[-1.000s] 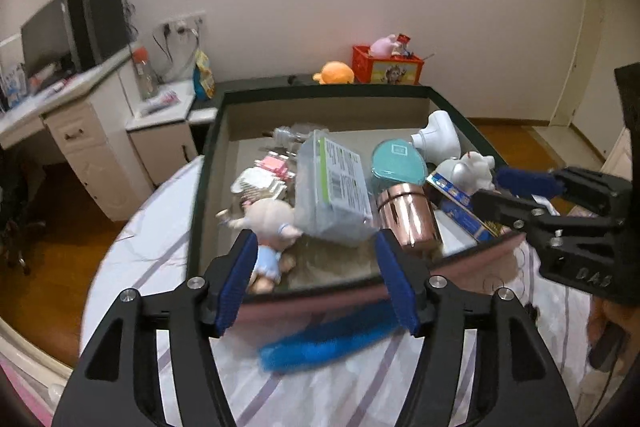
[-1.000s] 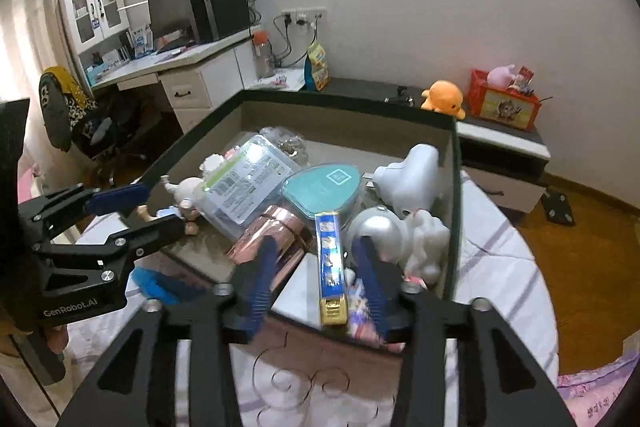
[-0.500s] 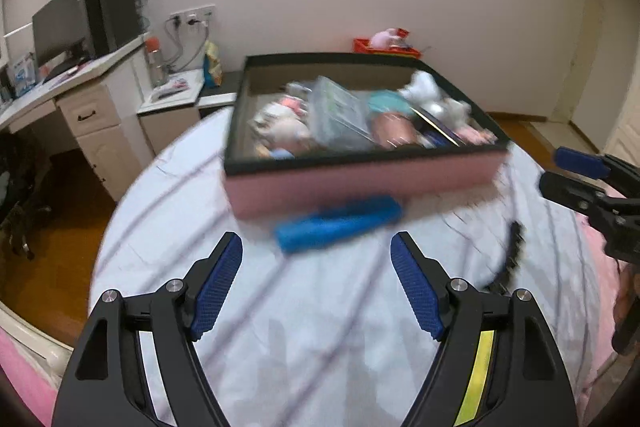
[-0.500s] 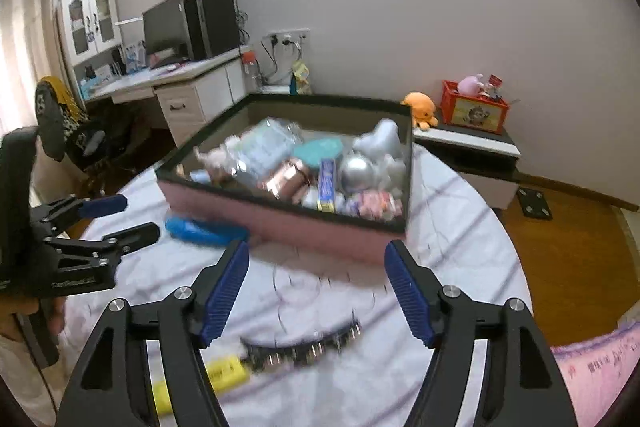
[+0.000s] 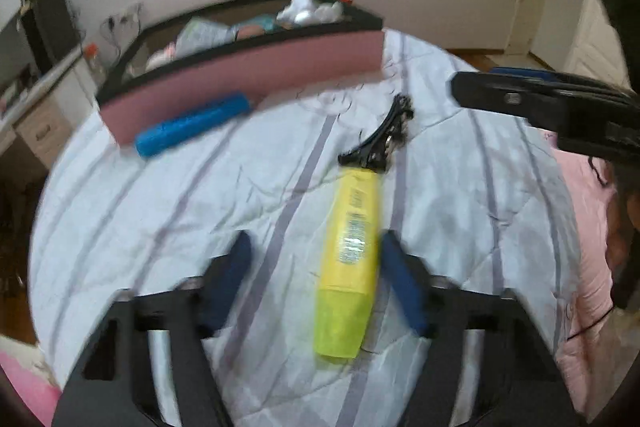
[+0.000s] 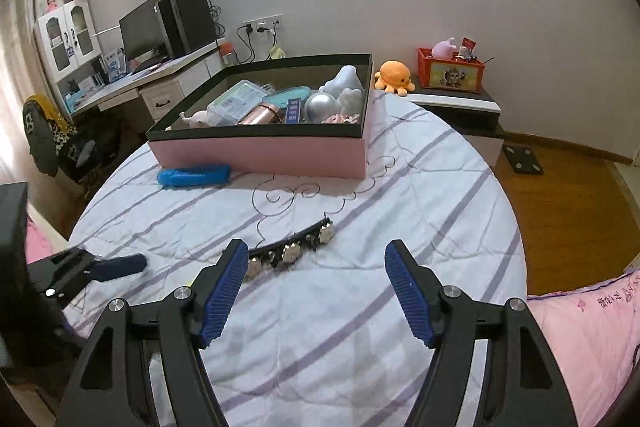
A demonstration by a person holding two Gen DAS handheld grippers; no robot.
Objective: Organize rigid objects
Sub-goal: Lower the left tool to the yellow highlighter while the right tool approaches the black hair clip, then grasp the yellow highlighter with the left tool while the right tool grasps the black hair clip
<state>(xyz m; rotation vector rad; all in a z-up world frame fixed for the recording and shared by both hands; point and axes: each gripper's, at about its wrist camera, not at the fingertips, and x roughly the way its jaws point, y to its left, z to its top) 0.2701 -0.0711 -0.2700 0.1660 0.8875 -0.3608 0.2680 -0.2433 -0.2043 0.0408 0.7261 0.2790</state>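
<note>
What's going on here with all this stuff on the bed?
A person is tidying small items into a pink box on the bed, using a pair of tongs in each hand. The left tongs have just been closing around a yellow highlighter but do not grip it yet. The right tongs hang open, empty, near a black hair clip. A blue tube lies beside the box.

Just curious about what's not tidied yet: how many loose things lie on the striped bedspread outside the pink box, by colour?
Yellow: 1, the plastic highlighter pen
Blue: 1, the long plastic case
Black: 1, the flower-studded hair clip
Total: 3
</note>
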